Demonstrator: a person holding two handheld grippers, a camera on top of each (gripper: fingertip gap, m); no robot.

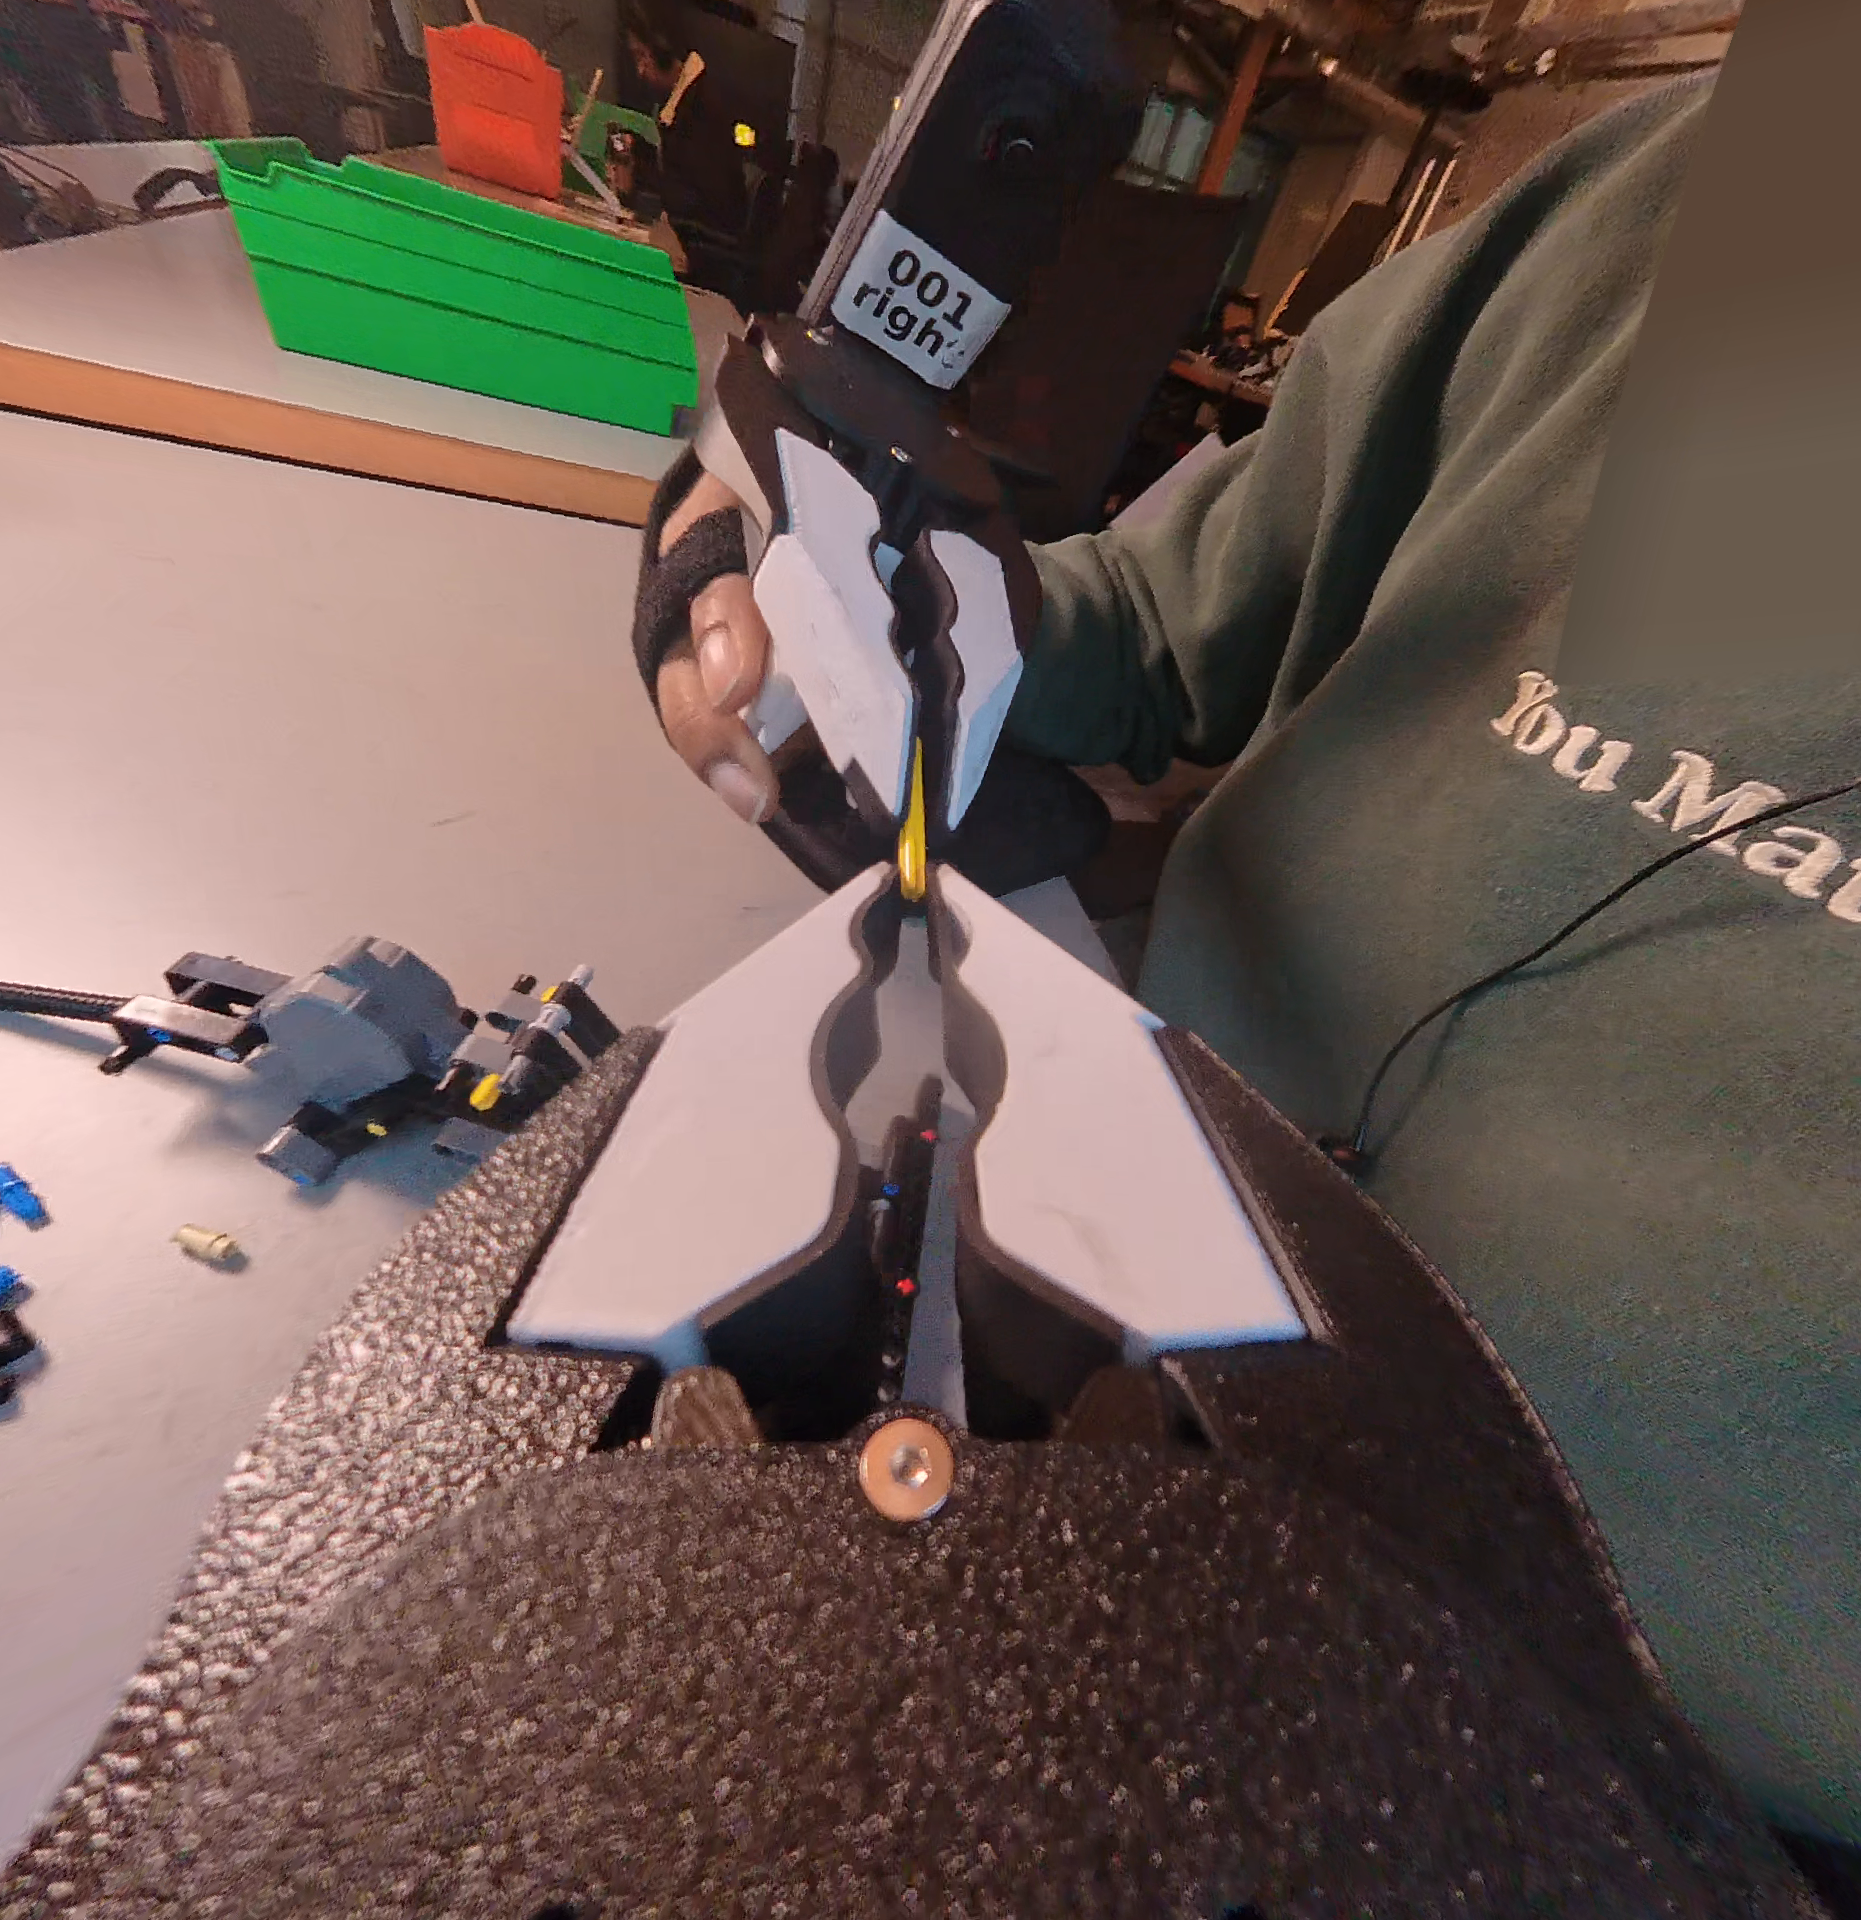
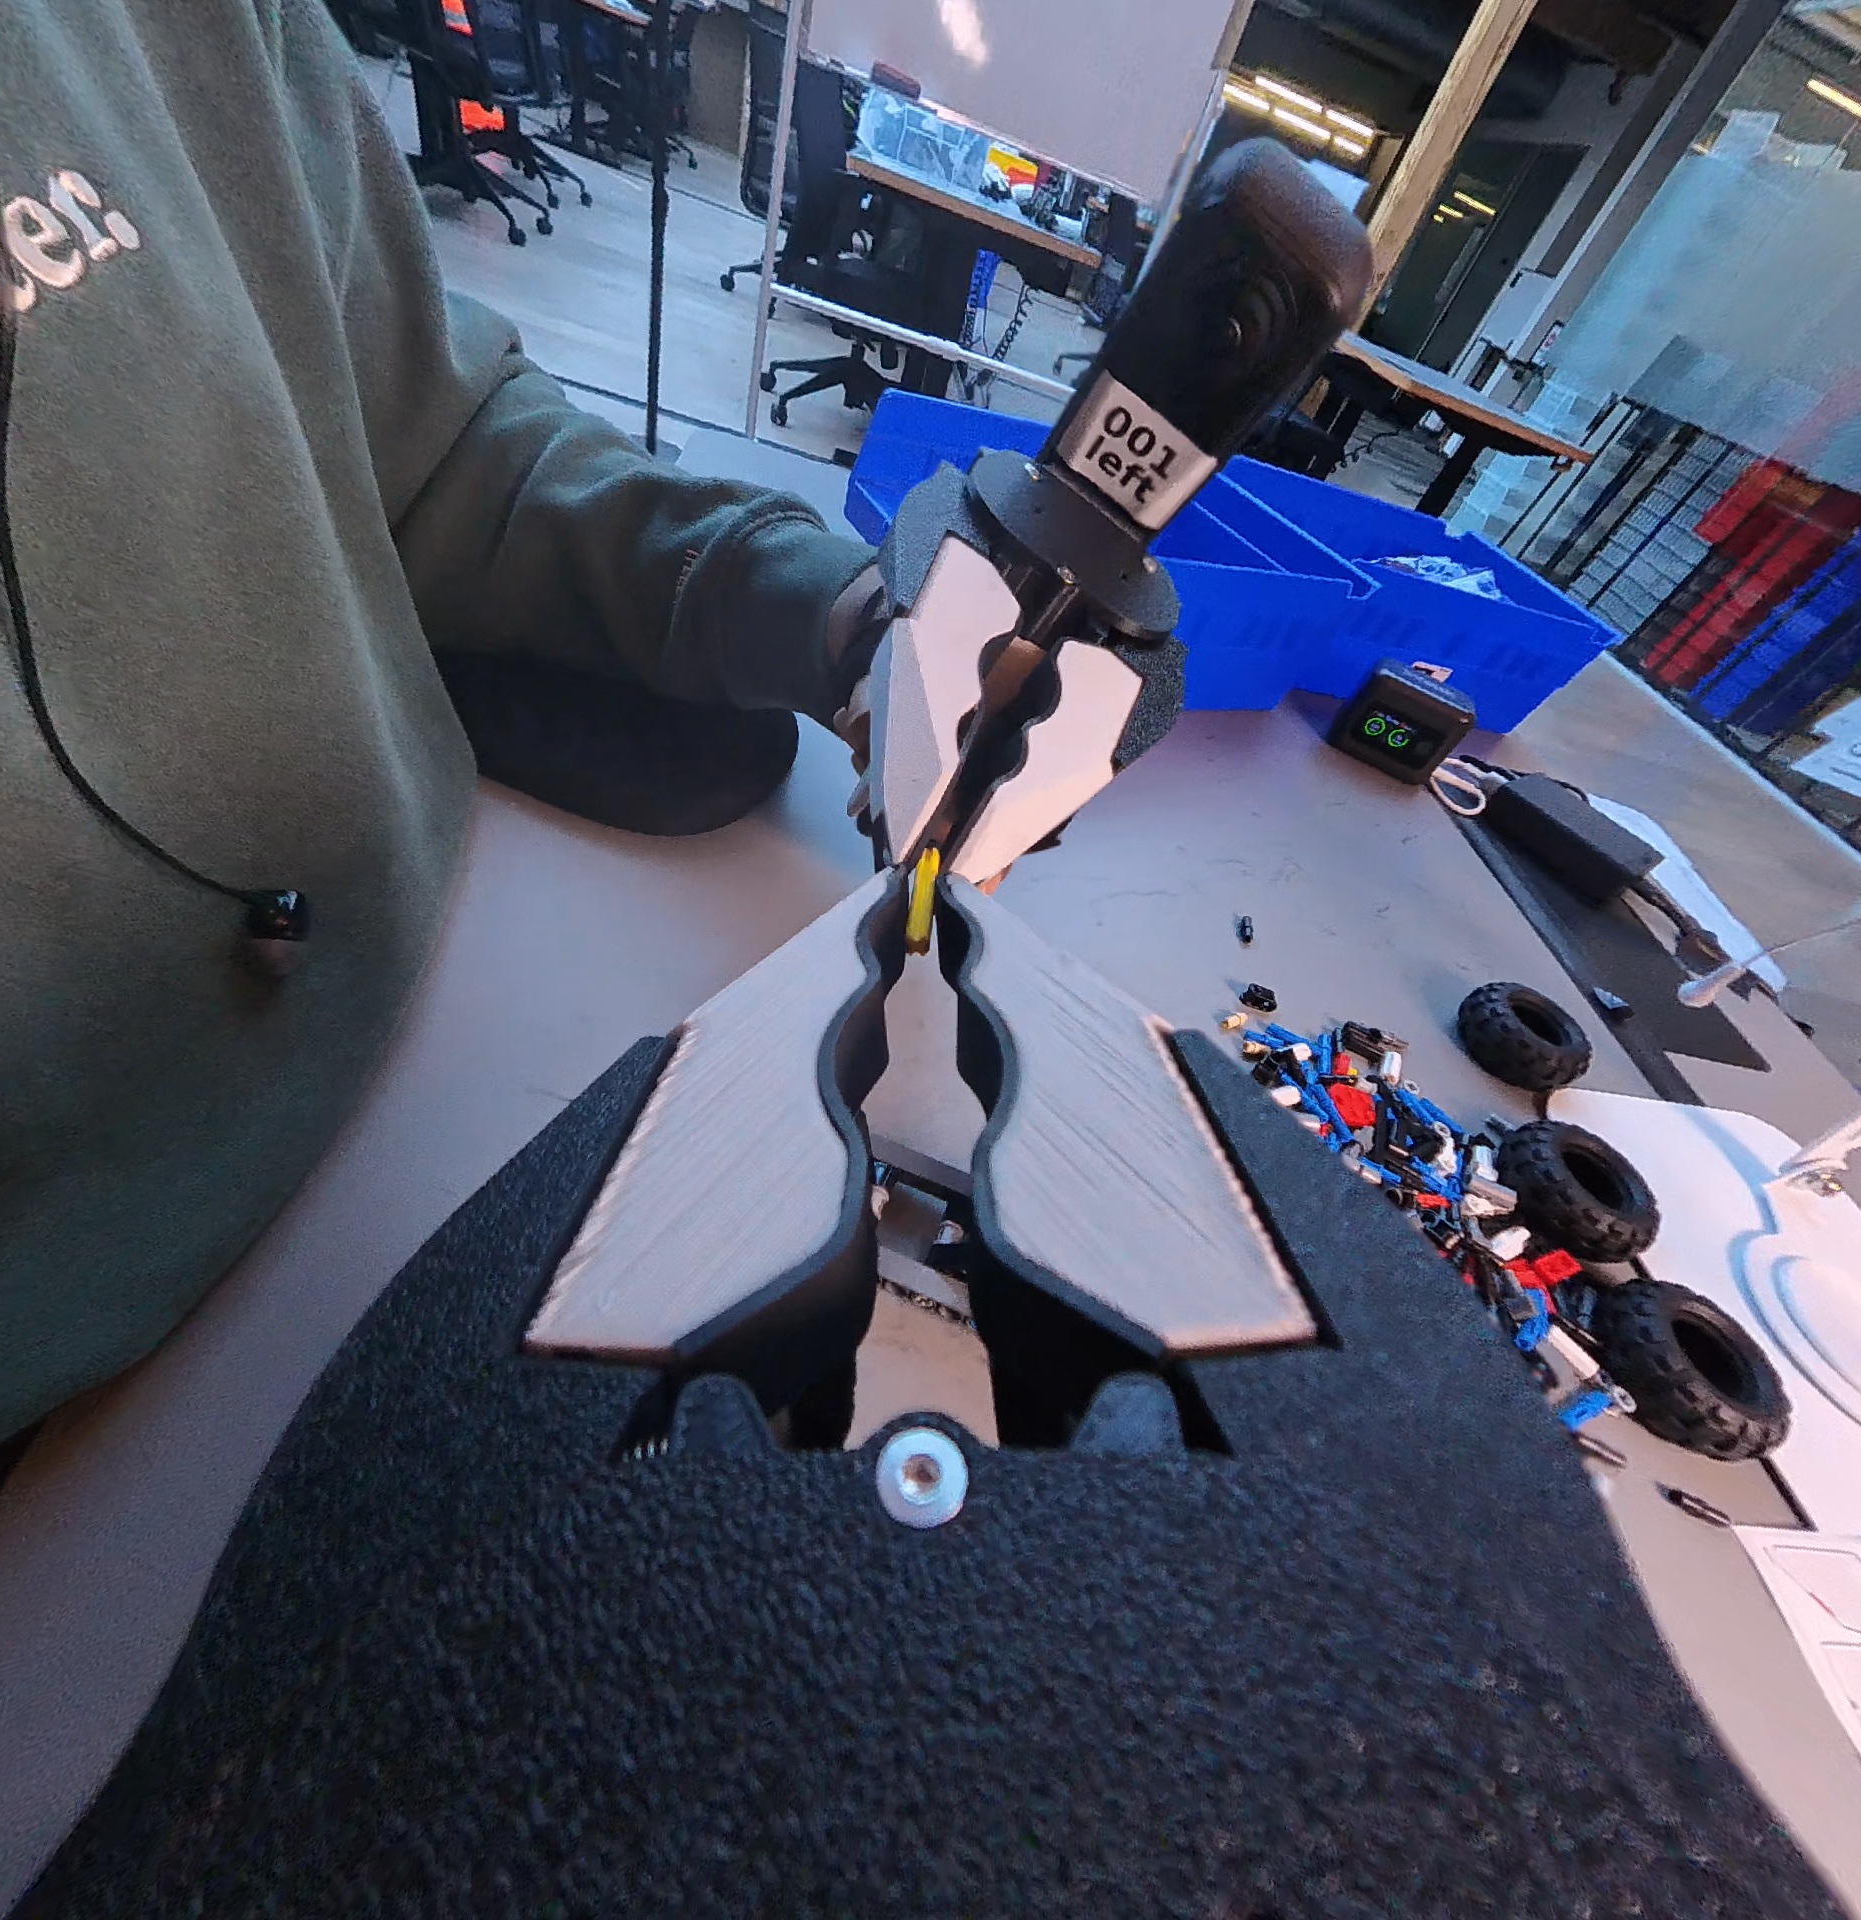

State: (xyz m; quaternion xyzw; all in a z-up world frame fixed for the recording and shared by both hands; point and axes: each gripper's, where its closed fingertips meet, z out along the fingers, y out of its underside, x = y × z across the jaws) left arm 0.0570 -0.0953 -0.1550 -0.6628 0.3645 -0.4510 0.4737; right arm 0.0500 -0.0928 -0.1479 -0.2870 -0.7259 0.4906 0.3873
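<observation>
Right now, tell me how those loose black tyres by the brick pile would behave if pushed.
The black tyres look round and knobbly, so probably they grip the table lying flat but roll if upended. They look hollow, likely light and a little squashy.

A grey table (image 2: 1269, 831) carries a heap of small red, blue and black building pieces (image 2: 1393, 1122) at the right, with three knobbly black tyres (image 2: 1575, 1190) beside it. A blue bin (image 2: 1321, 592) stands at the far edge, a small black device with a lit screen (image 2: 1402, 734) just before it. In the left wrist view a grey and black part-built assembly (image 1: 375, 1049) lies at the left, green stacked trays (image 1: 458, 291) far behind.
</observation>
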